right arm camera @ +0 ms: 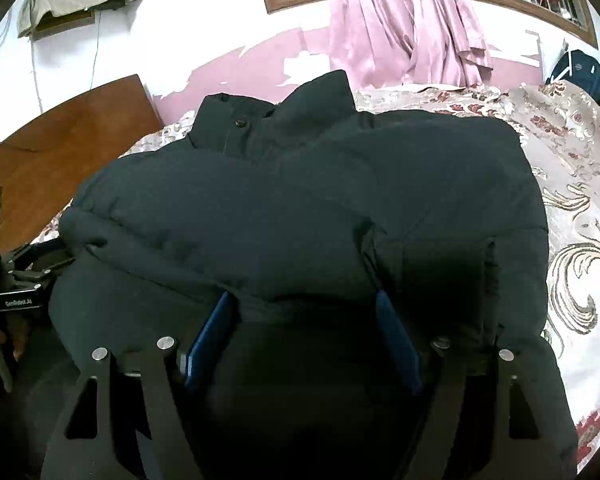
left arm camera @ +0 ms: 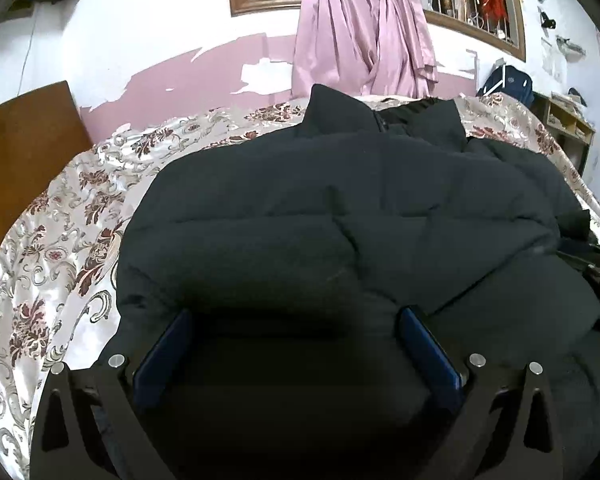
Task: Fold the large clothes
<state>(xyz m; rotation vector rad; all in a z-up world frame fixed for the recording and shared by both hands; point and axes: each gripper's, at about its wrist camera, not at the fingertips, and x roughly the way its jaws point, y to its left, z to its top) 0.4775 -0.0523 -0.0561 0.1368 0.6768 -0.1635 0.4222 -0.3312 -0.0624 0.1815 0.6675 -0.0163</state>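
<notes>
A large black puffer jacket [left arm camera: 340, 208] lies on the bed, collar toward the far wall. It also fills the right wrist view [right arm camera: 300, 200]. My left gripper [left arm camera: 296, 316] is open, its blue pads spread wide with a thick fold of the jacket's near edge between them. My right gripper [right arm camera: 304, 300] is open the same way over the jacket's near right part. The left gripper body shows at the left edge of the right wrist view [right arm camera: 20, 280].
The jacket rests on a floral bedspread [left arm camera: 60, 240], which also shows in the right wrist view [right arm camera: 580, 208]. A brown headboard [left arm camera: 20, 152] stands at the left. Pink curtains [left arm camera: 360, 28] hang under a window on the far wall. A blue bag [left arm camera: 508, 84] sits at the back right.
</notes>
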